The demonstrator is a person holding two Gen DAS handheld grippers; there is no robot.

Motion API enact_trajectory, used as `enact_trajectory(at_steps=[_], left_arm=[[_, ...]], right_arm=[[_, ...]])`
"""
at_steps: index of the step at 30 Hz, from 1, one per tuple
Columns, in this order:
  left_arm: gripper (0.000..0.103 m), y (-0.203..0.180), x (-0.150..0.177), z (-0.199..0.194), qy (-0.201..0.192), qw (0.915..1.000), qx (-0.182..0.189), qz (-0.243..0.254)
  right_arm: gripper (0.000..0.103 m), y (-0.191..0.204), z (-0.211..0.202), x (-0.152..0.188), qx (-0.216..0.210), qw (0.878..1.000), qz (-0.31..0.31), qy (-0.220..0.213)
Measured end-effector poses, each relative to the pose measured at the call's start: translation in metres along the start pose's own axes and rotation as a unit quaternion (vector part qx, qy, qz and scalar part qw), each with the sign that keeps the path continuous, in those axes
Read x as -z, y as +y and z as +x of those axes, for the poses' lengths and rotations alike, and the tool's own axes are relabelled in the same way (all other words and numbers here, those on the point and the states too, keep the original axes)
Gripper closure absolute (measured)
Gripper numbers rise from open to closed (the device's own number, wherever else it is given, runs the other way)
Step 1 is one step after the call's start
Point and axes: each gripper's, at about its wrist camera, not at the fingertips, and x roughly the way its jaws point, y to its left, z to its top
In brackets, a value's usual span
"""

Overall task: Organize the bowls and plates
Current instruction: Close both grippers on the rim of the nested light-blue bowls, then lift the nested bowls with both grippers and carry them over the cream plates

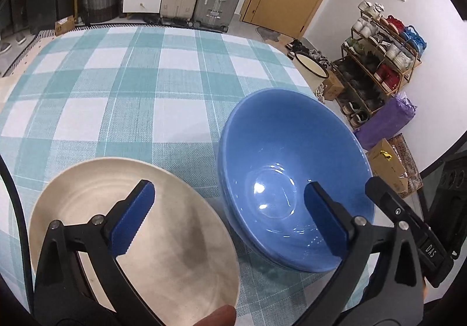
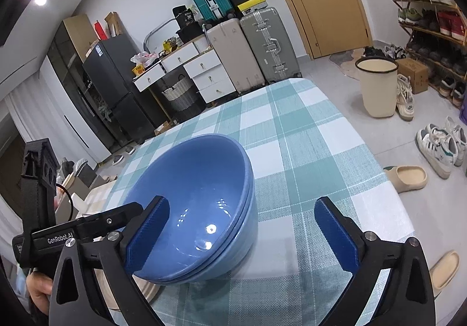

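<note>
Two nested blue bowls (image 1: 292, 156) (image 2: 198, 188) stand upright on the checked tablecloth (image 1: 140, 86). Just left of them lies a cream plate (image 1: 140, 238), only its edge (image 2: 146, 288) showing in the right wrist view. My left gripper (image 1: 229, 188) is open, one finger above the plate and the other above the bowl's inside, with nothing pressed. My right gripper (image 2: 243, 203) is open too, its left finger over the bowl's hollow and its right finger over the cloth, so the bowl's right rim sits between the pads untouched.
The table's right edge (image 2: 388, 194) drops off close beside the bowls, with slippers (image 2: 408, 177) and sneakers on the floor below. A cream bin (image 2: 376, 86), a shoe rack (image 1: 379, 63), suitcases (image 2: 262, 45) and white drawers stand beyond. A hand (image 2: 38, 288) holds the left gripper.
</note>
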Motion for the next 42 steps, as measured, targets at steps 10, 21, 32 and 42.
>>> enact_trajectory(at_steps=[10,21,32,42], left_arm=[[0.018,-0.004,0.005,0.014,0.013,0.9997,0.022,0.003],[0.055,-0.016,0.012,0.017,0.016,0.9991,0.025,0.030],[0.062,-0.016,0.014,0.011,0.010,0.9991,0.014,0.038],[0.061,-0.019,0.013,0.002,0.004,0.9991,0.009,0.041]], right_arm=[[0.005,-0.006,0.010,0.005,-0.035,0.999,0.012,0.012],[0.048,0.003,0.015,0.007,-0.046,0.998,-0.006,0.037],[0.060,0.012,0.011,0.008,-0.029,0.999,-0.033,0.023],[0.060,0.013,0.009,0.006,-0.023,0.999,-0.037,0.018]])
